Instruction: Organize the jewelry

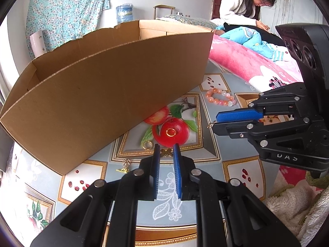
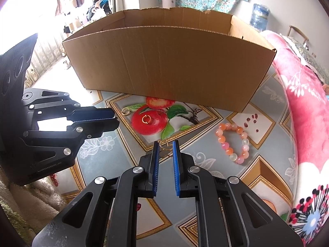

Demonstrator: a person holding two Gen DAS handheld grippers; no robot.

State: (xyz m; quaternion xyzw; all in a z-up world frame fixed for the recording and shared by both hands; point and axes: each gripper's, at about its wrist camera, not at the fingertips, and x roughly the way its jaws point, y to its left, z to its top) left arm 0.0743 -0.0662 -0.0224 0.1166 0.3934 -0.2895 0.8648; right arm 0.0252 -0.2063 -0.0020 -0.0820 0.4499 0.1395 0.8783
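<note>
My left gripper point(image 1: 167, 149) points down at the patterned tablecloth point(image 1: 205, 154), its blue pads shut on a small gold butterfly charm point(image 1: 166, 153). My right gripper point(image 2: 165, 147) is shut on a gold wire earring point(image 2: 164, 145); the earring's hook point(image 1: 210, 125) pokes out at that gripper's tip in the left wrist view. A small gold ring point(image 1: 170, 132) lies on the printed apple, with a gold hoop point(image 1: 147, 145) to its left. Another gold piece point(image 1: 124, 165) lies by the box corner. A pink and orange bead bracelet point(image 2: 234, 142) rests to the right.
A tall open cardboard box point(image 2: 164, 61) stands just behind the jewelry; its inside is hidden. A pink flowered blanket point(image 2: 304, 103) borders the right side and a fluffy cloth point(image 1: 298, 205) the near edge. A person point(image 1: 242, 6) sits on the bed in the background.
</note>
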